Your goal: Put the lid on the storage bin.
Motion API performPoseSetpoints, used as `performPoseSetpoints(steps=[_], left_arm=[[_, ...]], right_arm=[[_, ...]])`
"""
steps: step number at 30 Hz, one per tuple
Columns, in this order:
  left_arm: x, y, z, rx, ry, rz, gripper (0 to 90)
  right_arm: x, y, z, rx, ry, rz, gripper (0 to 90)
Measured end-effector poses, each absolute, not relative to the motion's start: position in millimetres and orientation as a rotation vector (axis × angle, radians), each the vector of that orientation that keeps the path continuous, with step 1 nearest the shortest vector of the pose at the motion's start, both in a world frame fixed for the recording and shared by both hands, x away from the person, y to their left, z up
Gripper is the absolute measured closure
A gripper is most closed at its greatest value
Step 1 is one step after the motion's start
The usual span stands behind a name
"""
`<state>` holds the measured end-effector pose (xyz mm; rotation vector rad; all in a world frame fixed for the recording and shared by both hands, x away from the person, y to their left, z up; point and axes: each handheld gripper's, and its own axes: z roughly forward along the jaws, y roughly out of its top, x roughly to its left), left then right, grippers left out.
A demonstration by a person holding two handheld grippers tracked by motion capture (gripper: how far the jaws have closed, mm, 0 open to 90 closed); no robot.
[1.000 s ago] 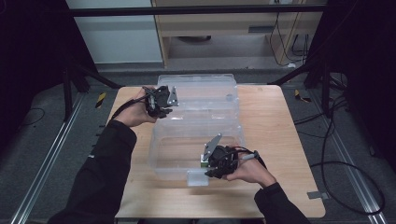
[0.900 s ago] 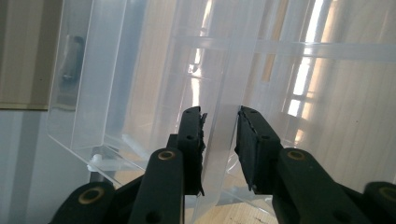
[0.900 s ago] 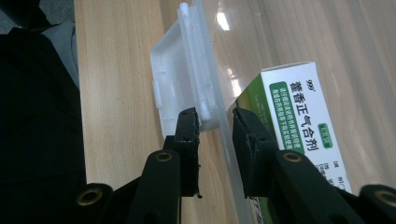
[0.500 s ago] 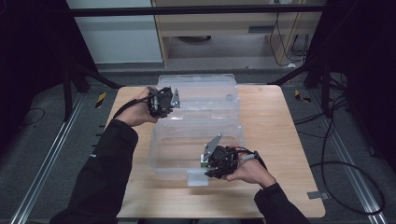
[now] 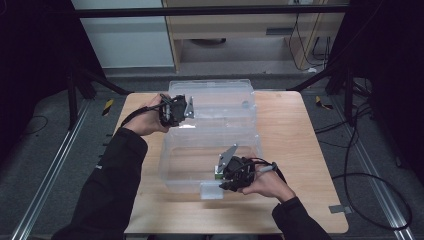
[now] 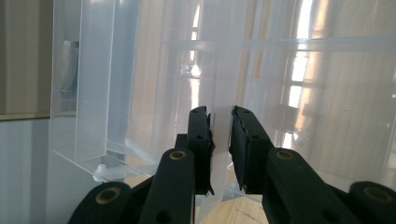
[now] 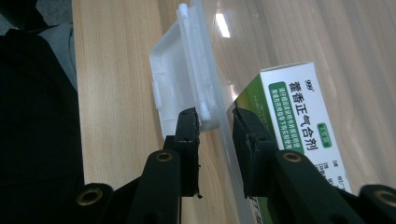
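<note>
Overhead, a pale wooden table (image 5: 305,150) stands on grey carpet, with dark frame legs and loose cables around it and a light cabinet against the far wall. On the table sits a clear plastic bin (image 5: 212,150), its clear lid (image 5: 215,97) open behind it.

From the high view, the left gripper (image 5: 181,110) sits at the lid's left edge and the right gripper (image 5: 225,175) at the bin's near wall, beside a white latch (image 5: 211,190) — the jaws themselves are too small to read there.

The left gripper view settles it: the clear edge (image 6: 219,93) runs up between the two black jaws, which have just been closing; the left pad lies against the plastic, the right pad stands a sliver off.

The right gripper view shows the jaws straddling the bin's wall at the latch (image 7: 187,74), neither pad clearly pressing — and a green-and-white box (image 7: 299,116) printed with Chinese characters, lying inside the bin just behind the right jaw.
</note>
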<state>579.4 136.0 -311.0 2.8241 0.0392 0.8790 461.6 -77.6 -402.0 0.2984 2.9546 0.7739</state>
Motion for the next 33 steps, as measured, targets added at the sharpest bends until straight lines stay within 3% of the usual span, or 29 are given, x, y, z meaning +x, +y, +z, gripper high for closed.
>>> performPoseSetpoints(steps=[4, 8, 33], left_arm=[[578, 134, -310, 2.831, 0.030, 0.881, 78.6], [575, 137, -302, 2.798, 0.049, 0.796, 82.1], [537, 137, -294, 2.775, 0.003, 0.852, 85.3]], right_arm=[[462, -78, -402, 0.300, 2.951, 0.777, 72.2], [462, -76, -402, 0.306, 2.959, 0.766, 72.1], [461, -76, -402, 0.326, 2.950, 0.764, 72.0]])
